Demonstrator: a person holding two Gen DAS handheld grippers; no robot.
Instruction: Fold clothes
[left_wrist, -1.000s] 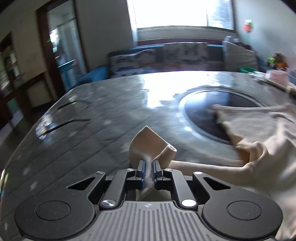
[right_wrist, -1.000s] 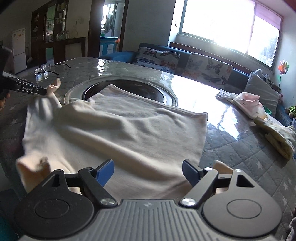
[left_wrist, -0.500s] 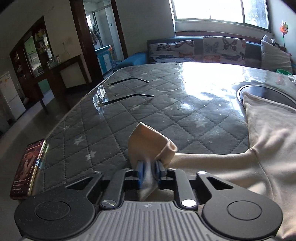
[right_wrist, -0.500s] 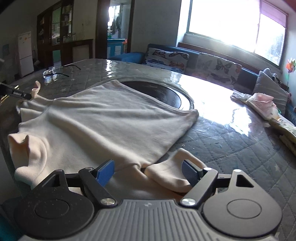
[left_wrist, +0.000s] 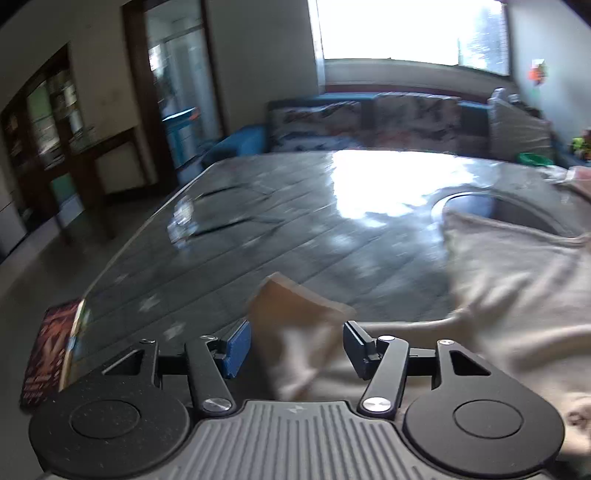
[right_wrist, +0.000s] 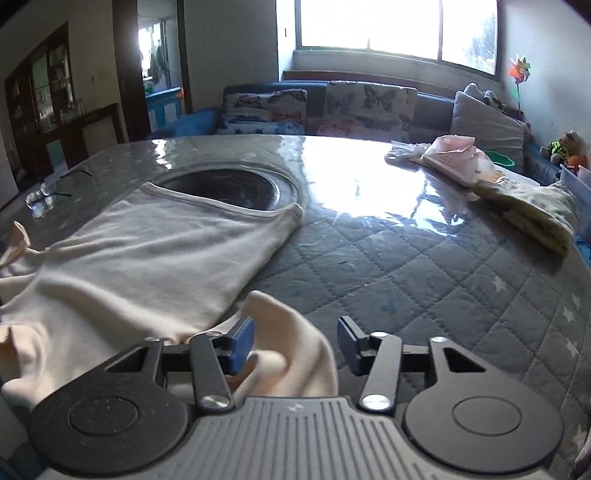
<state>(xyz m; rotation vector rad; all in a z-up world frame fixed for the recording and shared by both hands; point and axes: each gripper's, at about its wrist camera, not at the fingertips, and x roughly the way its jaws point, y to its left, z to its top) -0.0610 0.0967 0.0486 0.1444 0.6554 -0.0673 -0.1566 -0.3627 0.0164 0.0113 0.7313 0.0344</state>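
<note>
A cream long-sleeved top (right_wrist: 155, 254) lies spread on the quilted grey table (right_wrist: 424, 280), its hem over a round dark inset (right_wrist: 225, 188). In the left wrist view the top (left_wrist: 517, 288) lies to the right and one sleeve cuff (left_wrist: 295, 325) lies loose between the fingers of my left gripper (left_wrist: 295, 347), which is open. The view is blurred. In the right wrist view the other sleeve cuff (right_wrist: 291, 343) lies between the open fingers of my right gripper (right_wrist: 295, 343), nearer the left pad (right_wrist: 242, 341).
A phone (left_wrist: 48, 354) lies at the table's left edge. Glasses (left_wrist: 192, 221) lie further back on the left. Folded clothes and a pink packet (right_wrist: 491, 177) sit at the right rear. A sofa (right_wrist: 332, 107) stands behind the table.
My left gripper has opened and let go of the sleeve cuff, which now lies loose between its fingers. My right gripper has moved so the other cuff sits between its open fingers.
</note>
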